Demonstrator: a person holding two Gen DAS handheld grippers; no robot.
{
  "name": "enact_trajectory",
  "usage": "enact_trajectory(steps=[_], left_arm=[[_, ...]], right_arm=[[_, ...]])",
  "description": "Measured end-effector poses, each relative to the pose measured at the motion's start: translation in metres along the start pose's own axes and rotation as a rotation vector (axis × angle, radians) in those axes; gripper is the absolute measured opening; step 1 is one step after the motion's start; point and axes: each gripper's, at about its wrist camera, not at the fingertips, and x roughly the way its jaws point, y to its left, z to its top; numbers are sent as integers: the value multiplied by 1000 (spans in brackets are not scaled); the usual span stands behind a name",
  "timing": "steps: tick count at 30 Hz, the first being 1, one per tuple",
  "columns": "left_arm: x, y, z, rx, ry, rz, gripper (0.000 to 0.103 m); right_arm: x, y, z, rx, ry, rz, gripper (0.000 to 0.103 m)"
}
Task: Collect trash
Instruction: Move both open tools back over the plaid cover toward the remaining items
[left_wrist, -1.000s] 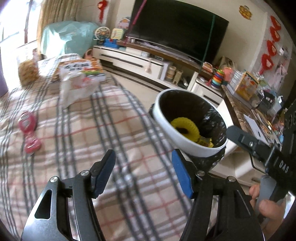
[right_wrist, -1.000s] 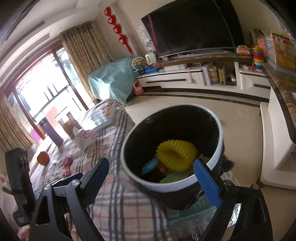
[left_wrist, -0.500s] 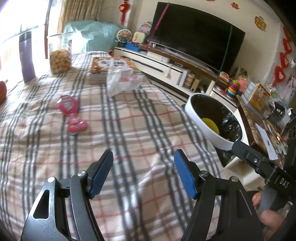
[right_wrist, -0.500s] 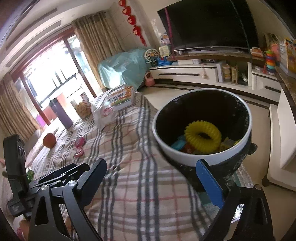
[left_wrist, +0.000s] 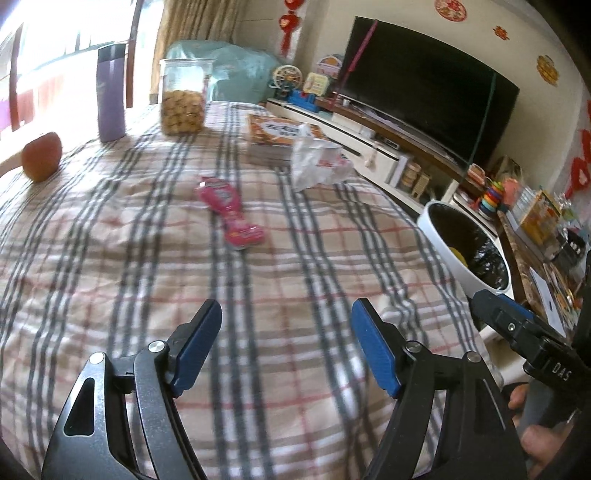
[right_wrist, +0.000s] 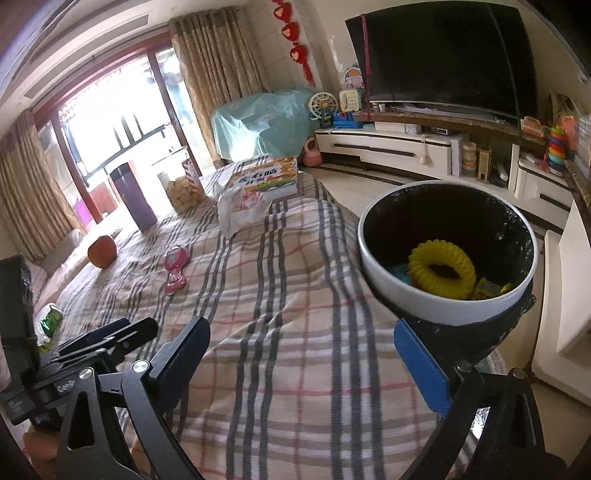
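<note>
A white trash bin (right_wrist: 447, 254) with a black liner stands at the right edge of the plaid-covered table (right_wrist: 280, 332); a yellow ring (right_wrist: 441, 267) lies inside. It also shows in the left wrist view (left_wrist: 467, 249). A pink wrapper (left_wrist: 231, 208) lies mid-table, also in the right wrist view (right_wrist: 174, 267). A crumpled white plastic bag (left_wrist: 319, 162) lies beyond it, and shows in the right wrist view (right_wrist: 240, 206). My left gripper (left_wrist: 286, 347) is open and empty over the table. My right gripper (right_wrist: 301, 358) is open and empty, left of the bin.
A purple tumbler (left_wrist: 110, 92), a cookie jar (left_wrist: 183, 98), an apple (left_wrist: 41, 157) and a printed box (left_wrist: 279, 138) stand at the table's far end. A green wrapper (right_wrist: 50, 319) lies at the left edge. TV stand and floor lie beyond.
Both grippers have drawn back from the bin and swung left toward the table. More of the table, the pink wrapper and the apple have come into view. Both stay open.
</note>
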Motion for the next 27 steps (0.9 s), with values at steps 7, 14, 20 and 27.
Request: enact_trajectory(steps=[7, 14, 20, 27], left_arm=[[-7, 21, -6, -36, -7, 23, 75], [-10, 36, -8, -64, -10, 40, 75], [-11, 43, -9, -72, -14, 52, 75], [-9, 46, -8, -61, -20, 74, 75]], right_arm=[[16, 10, -3, 26, 56, 25, 101], [29, 17, -8, 36, 76, 32, 101], [33, 26, -10, -7, 40, 27, 101], [37, 36, -6, -74, 18, 56, 101]])
